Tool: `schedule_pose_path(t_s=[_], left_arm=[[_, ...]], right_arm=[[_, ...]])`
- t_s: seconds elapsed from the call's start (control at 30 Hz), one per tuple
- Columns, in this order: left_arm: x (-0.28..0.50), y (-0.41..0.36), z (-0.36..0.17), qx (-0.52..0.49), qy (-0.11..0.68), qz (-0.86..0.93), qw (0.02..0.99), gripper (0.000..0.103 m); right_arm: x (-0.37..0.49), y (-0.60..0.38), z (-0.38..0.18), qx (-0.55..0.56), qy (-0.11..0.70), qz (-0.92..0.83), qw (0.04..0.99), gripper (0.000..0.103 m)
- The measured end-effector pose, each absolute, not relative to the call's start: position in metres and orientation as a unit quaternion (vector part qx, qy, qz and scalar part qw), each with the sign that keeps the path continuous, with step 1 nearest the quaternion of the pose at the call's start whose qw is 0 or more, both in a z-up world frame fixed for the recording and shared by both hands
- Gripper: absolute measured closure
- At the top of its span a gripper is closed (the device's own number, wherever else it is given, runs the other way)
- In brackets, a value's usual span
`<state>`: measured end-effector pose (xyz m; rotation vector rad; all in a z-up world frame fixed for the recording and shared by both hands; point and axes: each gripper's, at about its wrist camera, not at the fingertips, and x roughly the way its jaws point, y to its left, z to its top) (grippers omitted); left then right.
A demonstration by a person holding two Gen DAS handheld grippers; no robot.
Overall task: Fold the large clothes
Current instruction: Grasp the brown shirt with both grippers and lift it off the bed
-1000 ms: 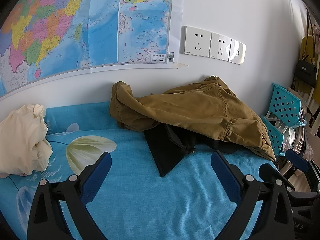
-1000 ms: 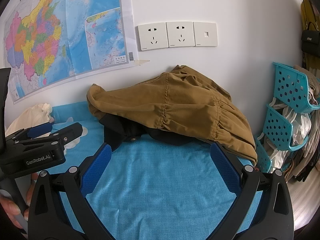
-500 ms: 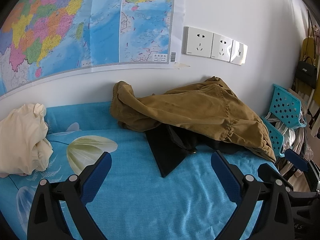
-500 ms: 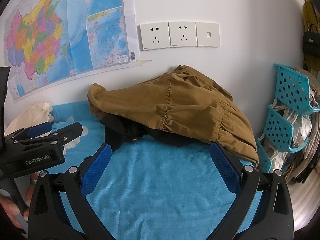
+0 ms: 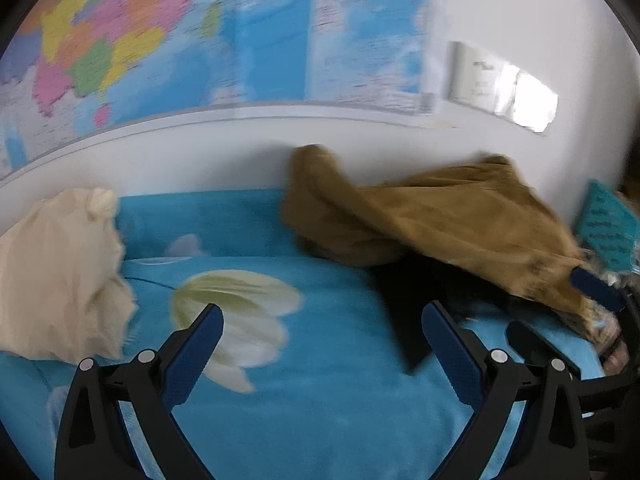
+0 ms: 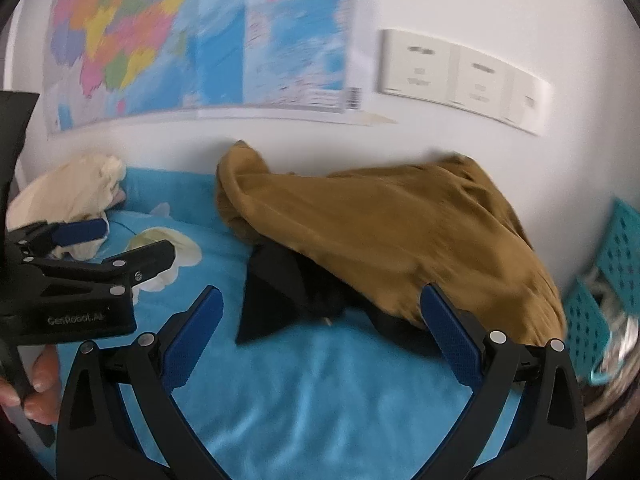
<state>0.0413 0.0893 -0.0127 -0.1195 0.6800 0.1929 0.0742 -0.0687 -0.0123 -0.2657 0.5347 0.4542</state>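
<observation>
A mustard-brown garment [image 5: 452,216] [image 6: 392,236] lies heaped against the wall at the back of the blue bedsheet [image 5: 320,380] [image 6: 312,392], over a black garment [image 5: 404,304] [image 6: 280,292]. A cream garment [image 5: 56,272] [image 6: 68,192] is bunched at the left. My left gripper [image 5: 322,334] stands open above the sheet, short of the clothes, and shows again at the left of the right wrist view [image 6: 120,240]. My right gripper [image 6: 320,314] is open too, its fingertips just in front of the black and brown pile. Both views are motion-blurred.
A wall with a coloured map [image 5: 180,32] [image 6: 192,36] and white sockets [image 6: 460,76] rises right behind the bed. Teal perforated baskets [image 6: 616,268] [image 5: 608,224] stand off the bed's right end. A hand [image 6: 32,384] holds the left gripper's handle.
Both cameras have swung left and moved closer to the bed. The clothes pile sits further right in both views. Neither gripper has shut or taken hold of anything.
</observation>
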Motion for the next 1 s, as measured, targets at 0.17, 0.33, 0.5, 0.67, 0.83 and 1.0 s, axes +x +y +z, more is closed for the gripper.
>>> schedule_pose_path(t_s=[0.17, 0.33, 0.5, 0.67, 0.83, 1.0], left_arm=[[0.062, 0.137, -0.026, -0.088, 0.36, 0.139, 0.918, 0.006], [0.066, 0.171, -0.034, -0.102, 0.373, 0.162, 0.908, 0.006], [0.077, 0.181, -0.045, -0.102, 0.388, 0.16, 0.902, 0.006], [0.084, 0.178, -0.051, -0.086, 0.395, 0.145, 0.903, 0.006], [0.094, 0.163, -0.046, -0.077, 0.38, 0.093, 0.917, 0.006], [0.107, 0.135, -0.022, -0.075, 0.331, 0.007, 0.941, 0.006]], right_arm=[[0.119, -0.019, -0.018, -0.187, 0.263, 0.232, 0.918, 0.006], [0.153, 0.017, -0.03, -0.249, 0.26, 0.222, 0.906, 0.01], [0.166, 0.04, -0.032, -0.306, 0.259, 0.241, 0.884, 0.045], [0.152, 0.005, 0.021, -0.256, 0.244, 0.281, 0.892, 0.091], [0.13, -0.058, 0.103, -0.178, 0.18, 0.282, 0.926, 0.092], [0.115, -0.12, 0.168, -0.108, 0.142, 0.274, 0.945, 0.093]])
